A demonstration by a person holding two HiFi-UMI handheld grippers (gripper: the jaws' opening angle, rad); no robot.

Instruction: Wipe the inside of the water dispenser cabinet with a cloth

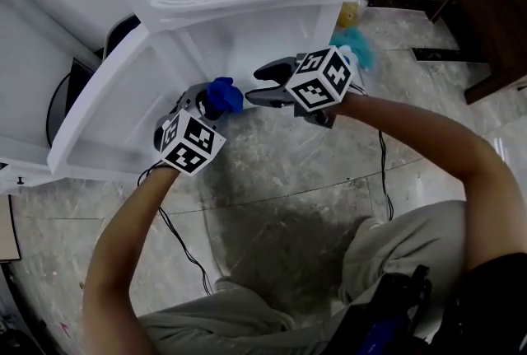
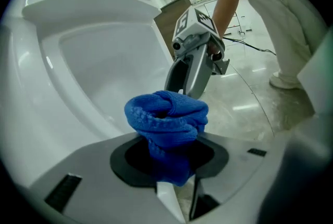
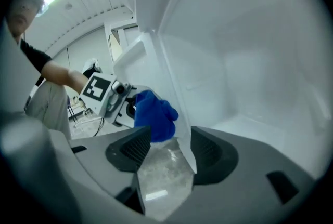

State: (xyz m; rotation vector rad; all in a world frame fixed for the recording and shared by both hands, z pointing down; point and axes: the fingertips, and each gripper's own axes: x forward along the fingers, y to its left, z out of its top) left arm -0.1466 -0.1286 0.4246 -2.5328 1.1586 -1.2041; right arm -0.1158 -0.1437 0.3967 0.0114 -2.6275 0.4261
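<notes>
The left gripper (image 1: 212,103) sits just left of the frame's centre in the head view. Its jaws are part-way closed and clamped on a bunched, bright blue knitted cloth (image 1: 223,94), which bulges out beyond the tips in the left gripper view. The cloth hangs at the mouth of the white plastic water dispenser's cabinet (image 1: 216,42), close to its lower edge and in front of the pale inner wall. The cabinet's white door (image 1: 97,108) stands open towards the left of the frame.

The right gripper (image 1: 257,86) is just right of the cloth and points left at it. Its jaws are spread and grip nothing. In its own view the gap shows grey marbled floor (image 1: 329,180) and a thin white panel edge. A teal fluffy thing (image 1: 356,46) lies behind that gripper's marker cube.
</notes>
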